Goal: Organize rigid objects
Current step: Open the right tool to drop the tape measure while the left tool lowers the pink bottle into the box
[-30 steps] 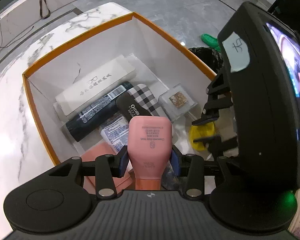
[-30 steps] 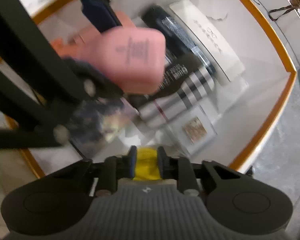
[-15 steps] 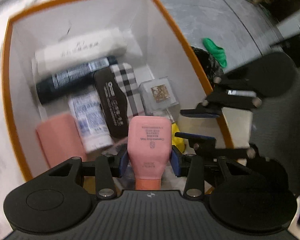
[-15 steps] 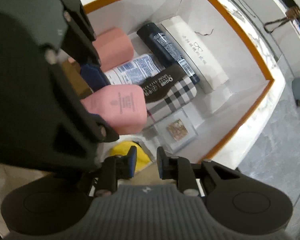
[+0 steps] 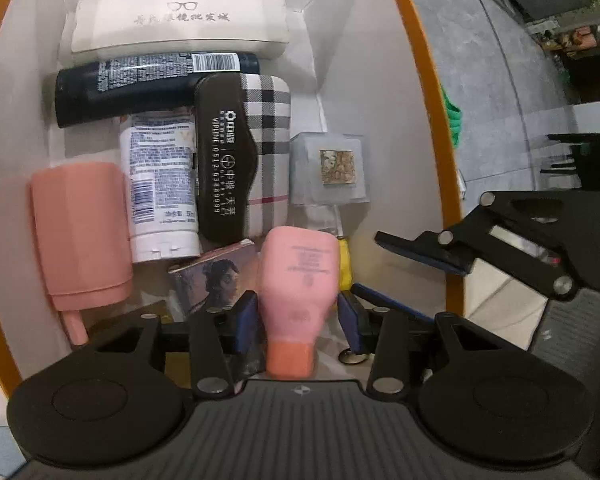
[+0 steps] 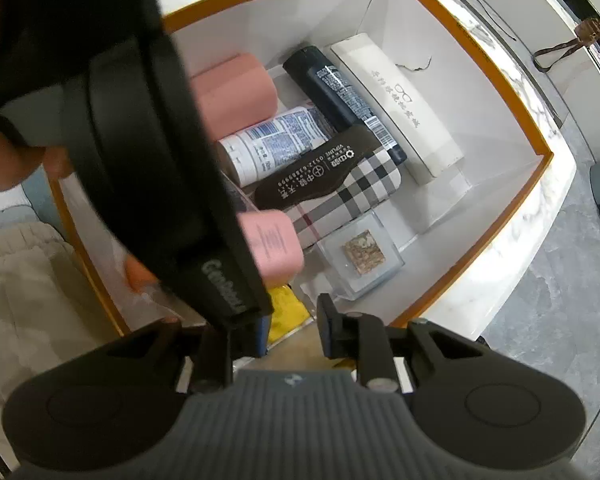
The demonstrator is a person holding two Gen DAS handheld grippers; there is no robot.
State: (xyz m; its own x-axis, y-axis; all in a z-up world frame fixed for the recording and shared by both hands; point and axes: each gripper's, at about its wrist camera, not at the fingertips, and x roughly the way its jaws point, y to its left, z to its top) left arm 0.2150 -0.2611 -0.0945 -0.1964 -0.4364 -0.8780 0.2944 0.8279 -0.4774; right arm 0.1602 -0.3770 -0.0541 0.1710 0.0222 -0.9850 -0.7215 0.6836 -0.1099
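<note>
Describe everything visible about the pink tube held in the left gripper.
The pink tube is a soft-looking, matte plastic squeeze tube with small printed text on its flat face and a darker orange-pink cap at the end nearest the camera. The left gripper is shut on it just above the cap, the blue pads pressing both sides. Its crimped end points down into the orange-rimmed box, over a yellow item and beside a portrait-printed box. Whether it touches them is unclear.
</note>
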